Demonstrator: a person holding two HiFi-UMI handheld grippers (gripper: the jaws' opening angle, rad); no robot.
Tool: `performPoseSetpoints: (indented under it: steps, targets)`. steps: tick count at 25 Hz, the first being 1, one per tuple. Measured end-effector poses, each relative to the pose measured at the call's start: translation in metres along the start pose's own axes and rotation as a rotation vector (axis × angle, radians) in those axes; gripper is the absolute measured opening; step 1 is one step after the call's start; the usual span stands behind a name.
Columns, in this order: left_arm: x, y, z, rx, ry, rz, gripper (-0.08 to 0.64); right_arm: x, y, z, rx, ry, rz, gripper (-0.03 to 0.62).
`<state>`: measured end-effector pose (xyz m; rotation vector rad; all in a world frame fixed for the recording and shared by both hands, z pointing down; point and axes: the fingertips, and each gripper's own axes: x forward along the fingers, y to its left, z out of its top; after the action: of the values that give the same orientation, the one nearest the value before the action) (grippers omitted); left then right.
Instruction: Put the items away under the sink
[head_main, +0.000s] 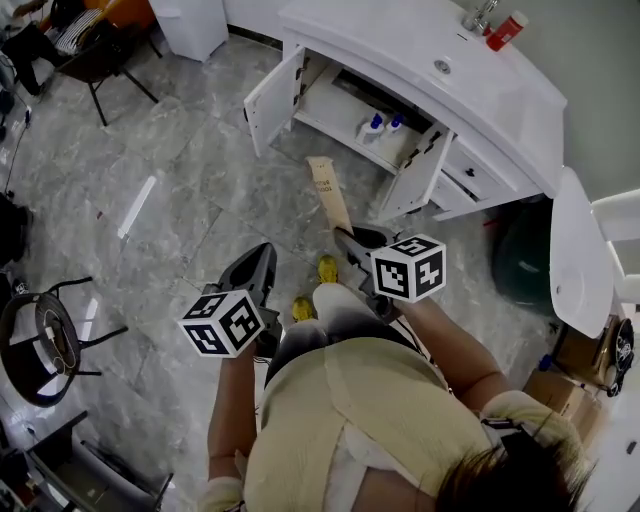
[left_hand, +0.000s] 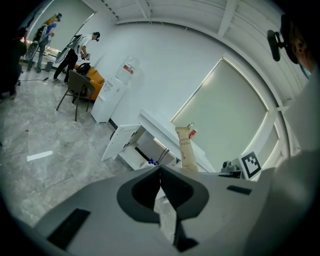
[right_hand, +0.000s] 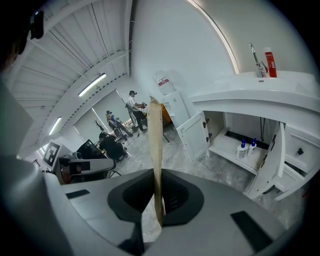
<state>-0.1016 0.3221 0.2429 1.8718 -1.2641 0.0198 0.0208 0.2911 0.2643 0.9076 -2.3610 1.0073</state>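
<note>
My right gripper (head_main: 349, 240) is shut on the lower end of a flat brown paper pack (head_main: 329, 192), which sticks out toward the sink cabinet (head_main: 300, 118). In the right gripper view the pack (right_hand: 155, 140) stands edge-on between the jaws of my right gripper (right_hand: 156, 192). The cabinet's two doors stand open, and two white bottles with blue caps (head_main: 383, 126) sit on its floor. My left gripper (head_main: 262, 262) is shut with nothing in it, held over the floor left of the pack. In the left gripper view its jaws touch at the tip of my left gripper (left_hand: 160, 175).
A white sink counter (head_main: 420, 45) tops the cabinet, with a red tube (head_main: 508, 29) by the tap. A dark green bin (head_main: 524, 262) stands at its right. Chairs (head_main: 45, 335) stand at the left. A white strip (head_main: 136, 207) lies on the grey tiled floor.
</note>
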Motion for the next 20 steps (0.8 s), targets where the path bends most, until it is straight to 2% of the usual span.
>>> performPoseSetpoints:
  steps: [6,14,20]
  targets:
    - [0.031,0.008,0.027,-0.001,-0.043,0.053,0.038,0.016,-0.03,0.031,-0.025,0.003,0.032,0.046]
    - [0.073,0.007,0.049,-0.011,-0.053,0.101,0.038,0.032,-0.067,0.069,-0.049,0.023,0.077,0.046]
    - [0.1,0.0,0.06,-0.009,-0.05,0.135,0.038,0.038,-0.095,0.084,-0.019,0.046,0.103,0.046]
